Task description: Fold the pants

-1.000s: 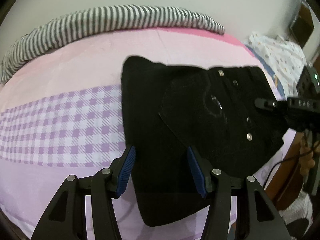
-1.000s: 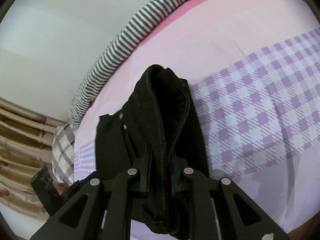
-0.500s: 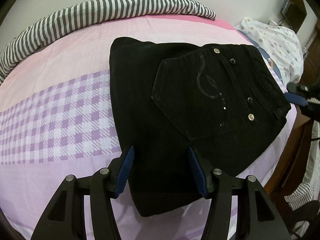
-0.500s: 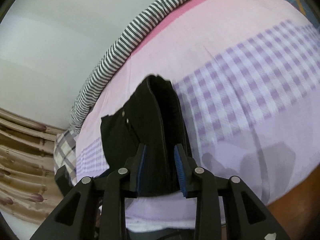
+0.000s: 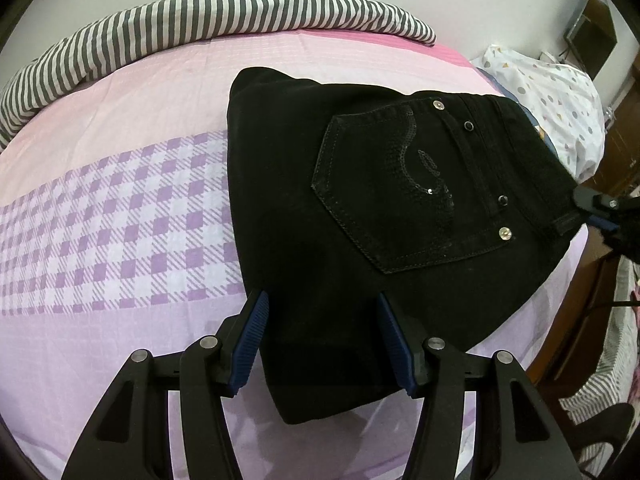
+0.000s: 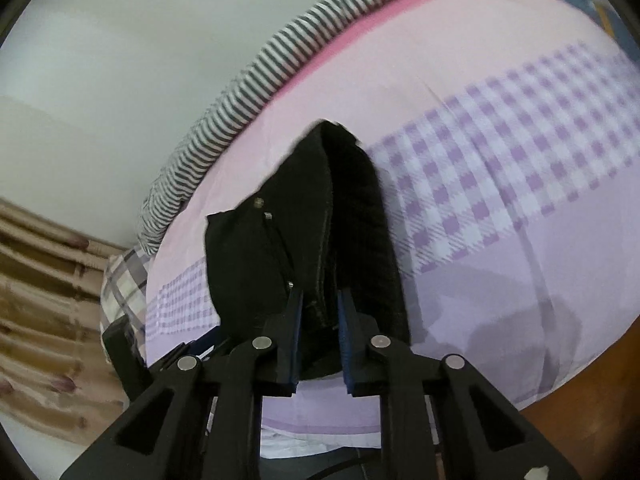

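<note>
The black pants (image 5: 360, 216) lie folded flat on the pink and purple bed, back pocket with sequin stitching facing up. My left gripper (image 5: 322, 340) is open, its blue pads on either side of the near folded edge, just above the cloth. In the right wrist view the folded stack of pants (image 6: 320, 240) shows edge-on. My right gripper (image 6: 320, 312) is open with the waistband edge lying between its blue pads. Its fingertips also show at the right of the left wrist view (image 5: 596, 210), at the pants' waistband corner.
A grey and white striped blanket (image 5: 200, 24) lies rolled along the far side of the bed. A white patterned pillow (image 5: 556, 92) sits at the far right. A plaid cushion (image 6: 124, 280) and curtains are beyond the bed's other end. The bed's wooden edge (image 6: 580, 432) is close.
The right gripper let go of the waistband and opened; the lifted layer dropped flat onto the stack. The left gripper stayed open and moved closer over the pants.
</note>
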A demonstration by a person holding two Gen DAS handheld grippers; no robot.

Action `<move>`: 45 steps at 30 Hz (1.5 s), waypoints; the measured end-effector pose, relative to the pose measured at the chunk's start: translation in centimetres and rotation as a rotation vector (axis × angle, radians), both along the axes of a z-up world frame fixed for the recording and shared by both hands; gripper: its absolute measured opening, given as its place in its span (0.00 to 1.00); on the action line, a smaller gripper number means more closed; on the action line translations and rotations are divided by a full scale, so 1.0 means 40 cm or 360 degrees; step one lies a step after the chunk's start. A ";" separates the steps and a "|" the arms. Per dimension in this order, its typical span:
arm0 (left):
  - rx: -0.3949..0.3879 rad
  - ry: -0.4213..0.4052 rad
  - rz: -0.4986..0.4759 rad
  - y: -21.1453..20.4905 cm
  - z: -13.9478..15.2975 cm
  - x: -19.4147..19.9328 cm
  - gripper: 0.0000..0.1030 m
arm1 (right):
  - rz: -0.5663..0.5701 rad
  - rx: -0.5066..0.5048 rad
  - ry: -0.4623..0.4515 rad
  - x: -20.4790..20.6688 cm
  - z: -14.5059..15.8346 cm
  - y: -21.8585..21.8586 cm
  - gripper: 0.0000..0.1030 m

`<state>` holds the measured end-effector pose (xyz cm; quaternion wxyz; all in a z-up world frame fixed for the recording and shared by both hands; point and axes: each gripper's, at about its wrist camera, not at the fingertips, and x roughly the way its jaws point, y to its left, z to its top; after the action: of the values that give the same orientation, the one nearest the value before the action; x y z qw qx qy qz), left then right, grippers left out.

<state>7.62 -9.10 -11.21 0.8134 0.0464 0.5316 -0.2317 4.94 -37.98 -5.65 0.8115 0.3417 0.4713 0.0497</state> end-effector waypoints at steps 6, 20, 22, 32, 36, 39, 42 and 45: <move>-0.0018 0.0018 -0.0015 0.010 0.003 -0.008 0.56 | -0.0034 -0.0141 0.0002 -0.041 0.021 0.017 0.12; 0.0029 -0.0017 -0.0021 0.030 0.028 -0.019 0.56 | -0.0052 -0.0154 0.0109 -0.007 -0.035 -0.034 0.30; -0.0008 -0.0063 -0.0024 0.033 0.052 -0.011 0.56 | -0.0069 -0.0168 0.0052 0.023 -0.009 -0.050 0.36; 0.0011 -0.0048 -0.0150 -0.026 0.032 -0.012 0.56 | -0.0005 0.0061 0.0071 0.254 -0.060 -0.084 0.17; 0.0031 -0.0013 -0.0133 -0.023 0.012 -0.004 0.56 | -0.0049 -0.0049 0.0022 0.269 -0.048 -0.085 0.05; 0.0026 0.0016 -0.0103 -0.013 -0.002 0.005 0.56 | -0.0041 -0.0113 0.0063 0.275 -0.081 -0.083 0.05; 0.0031 0.0018 -0.0097 -0.014 -0.004 0.005 0.56 | -0.0057 -0.0092 0.0057 0.269 -0.085 -0.085 0.06; 0.0042 0.0010 -0.0096 -0.015 -0.006 0.005 0.56 | -0.0045 -0.0110 0.0052 0.256 -0.081 -0.087 0.17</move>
<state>7.83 -9.68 -11.46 0.8038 0.0723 0.5354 -0.2492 15.17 -41.47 -8.91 0.8157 0.3208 0.4812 0.0163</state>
